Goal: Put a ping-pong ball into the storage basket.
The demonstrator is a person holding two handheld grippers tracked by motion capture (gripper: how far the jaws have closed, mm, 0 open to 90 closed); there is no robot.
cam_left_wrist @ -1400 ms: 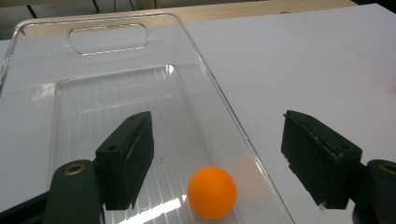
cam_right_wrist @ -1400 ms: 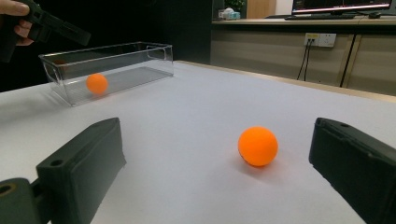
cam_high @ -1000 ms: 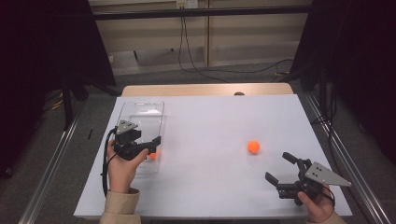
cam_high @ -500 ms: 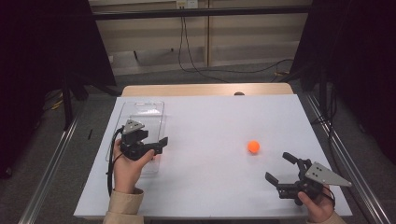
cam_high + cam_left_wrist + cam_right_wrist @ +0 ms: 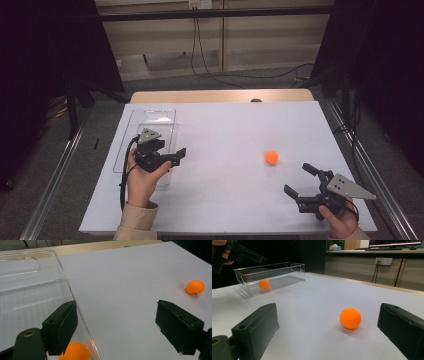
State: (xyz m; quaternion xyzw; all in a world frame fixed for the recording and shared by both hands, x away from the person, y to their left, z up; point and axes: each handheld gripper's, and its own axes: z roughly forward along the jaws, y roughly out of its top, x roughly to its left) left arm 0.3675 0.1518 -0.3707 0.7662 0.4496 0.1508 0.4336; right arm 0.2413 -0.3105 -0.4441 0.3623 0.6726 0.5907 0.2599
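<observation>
The left gripper (image 5: 176,156), jaws spread and empty, hangs over the clear box (image 5: 162,116) that holds one orange ball (image 5: 264,284). The second ball (image 5: 271,157) lies free on the table (image 5: 225,130), near the right gripper (image 5: 300,180), also spread wide. I think it could roll away if one jaw touches it first.

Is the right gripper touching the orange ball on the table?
Apart. In the high view, bare table separates the right gripper from the ball; its jaws stand open.
</observation>
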